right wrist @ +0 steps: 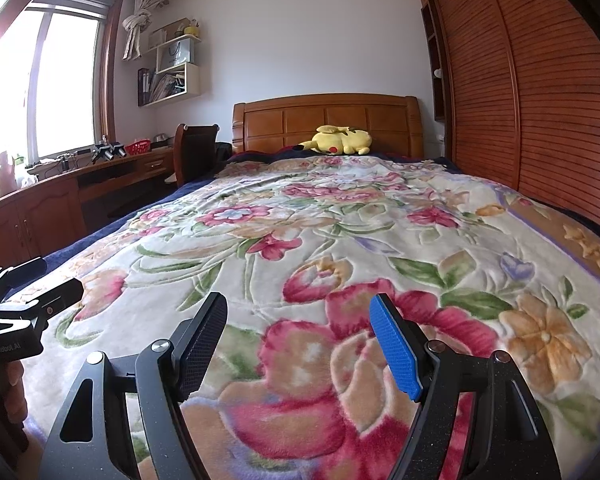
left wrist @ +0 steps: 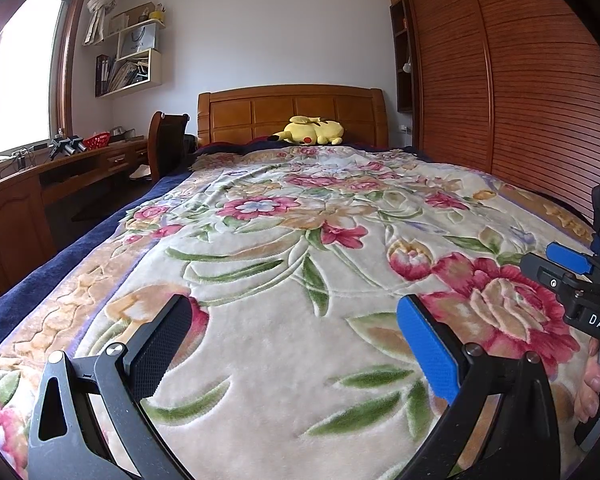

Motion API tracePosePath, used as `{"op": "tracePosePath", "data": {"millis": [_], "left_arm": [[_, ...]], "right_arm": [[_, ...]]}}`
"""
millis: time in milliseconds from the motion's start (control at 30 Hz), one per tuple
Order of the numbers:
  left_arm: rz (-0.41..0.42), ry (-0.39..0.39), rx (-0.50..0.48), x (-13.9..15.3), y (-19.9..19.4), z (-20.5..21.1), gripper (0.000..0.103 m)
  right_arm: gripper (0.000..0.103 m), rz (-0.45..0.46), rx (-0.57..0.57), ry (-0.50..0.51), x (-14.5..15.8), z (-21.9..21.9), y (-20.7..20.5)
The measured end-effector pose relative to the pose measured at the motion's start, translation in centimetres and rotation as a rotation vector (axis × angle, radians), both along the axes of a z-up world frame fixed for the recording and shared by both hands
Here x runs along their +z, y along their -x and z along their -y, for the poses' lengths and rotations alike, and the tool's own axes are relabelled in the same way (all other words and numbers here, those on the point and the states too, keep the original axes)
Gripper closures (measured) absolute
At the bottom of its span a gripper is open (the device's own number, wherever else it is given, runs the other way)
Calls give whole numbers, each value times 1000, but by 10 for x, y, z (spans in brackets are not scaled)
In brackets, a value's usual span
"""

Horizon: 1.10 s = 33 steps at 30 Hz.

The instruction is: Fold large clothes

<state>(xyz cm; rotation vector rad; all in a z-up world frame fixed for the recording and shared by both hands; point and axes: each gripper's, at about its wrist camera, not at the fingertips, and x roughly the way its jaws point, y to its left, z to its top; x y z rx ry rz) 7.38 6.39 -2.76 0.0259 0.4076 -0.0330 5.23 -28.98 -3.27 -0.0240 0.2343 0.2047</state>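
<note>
Spread flat over the bed (left wrist: pixel 28 280), covering nearly its whole top from the near edge up toward the headboard (left wrist: pixel 292 114): the blanket (left wrist: pixel 284 264), a thick plush fleece with a cream ground. Embossed, carved-looking pile tracing big pink and red blooms, peach petals and green leaves; a tan patterned border along both long sides; shallow ripples and creases in the far half. Beneath it, a strip of dark navy bedding showing at the left edge.

Low over the near end, the left gripper (left wrist: pixel 296 344), fingers wide apart, nothing between them: one black finger (left wrist: pixel 160 354) with a fine knurled pad, one with a bright blue ribbed pad. Beside it, the right gripper (right wrist: pixel 300 346), same matte black hinged build with round metal pivots, likewise spread and empty above a large red flower. Fingers of a hand (left wrist: pixel 594 380) wrapped on the handle at the right edge of the left wrist view.

At the head of the bed, a yellow plush toy (left wrist: pixel 310 130) lying on its side against the panelled, glossy wooden headboard. Along the right, a slatted reddish-brown wardrobe (left wrist: pixel 520 100). On the left, a curved wooden worktop (left wrist: pixel 60 168) under the bright window (left wrist: pixel 20 80), carrying a red basket (left wrist: pixel 97 140).
</note>
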Motion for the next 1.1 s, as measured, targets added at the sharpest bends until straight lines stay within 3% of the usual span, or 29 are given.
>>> {"op": "tracePosePath", "data": {"millis": [1100], "left_arm": [[1,-3,-1,-1,0,-2,1]], "right_arm": [[27,4,3,-2,-1,5,-1]]}}
